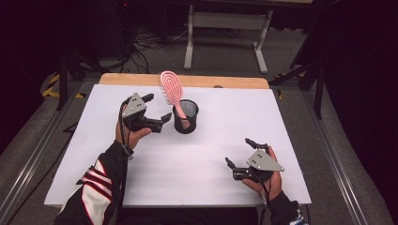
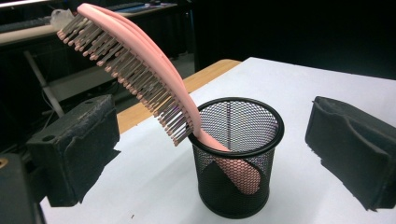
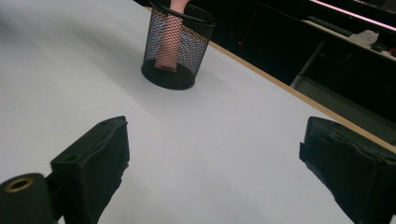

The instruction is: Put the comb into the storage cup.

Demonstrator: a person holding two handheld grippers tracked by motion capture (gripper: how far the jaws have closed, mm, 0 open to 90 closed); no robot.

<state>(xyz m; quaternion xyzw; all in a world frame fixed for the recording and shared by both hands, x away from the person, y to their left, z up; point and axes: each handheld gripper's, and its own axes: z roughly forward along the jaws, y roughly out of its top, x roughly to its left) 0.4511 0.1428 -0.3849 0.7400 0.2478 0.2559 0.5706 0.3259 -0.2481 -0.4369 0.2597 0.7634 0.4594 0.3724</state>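
Inspection finds a pink plastic hairbrush [image 1: 172, 88] standing handle-down in a black wire-mesh cup [image 1: 186, 117] on the white table top [image 1: 197, 154]. Its bristled head leans out over the cup's rim, tilted toward the far edge. The left gripper [image 1: 156, 108] sits just beside the cup, jaws spread wide and holding nothing; in the left gripper view the cup [image 2: 236, 158] and the brush [image 2: 140, 70] lie between its jaws without contact. The right gripper [image 1: 240, 152] rests well apart near the front right, jaws likewise released and empty.
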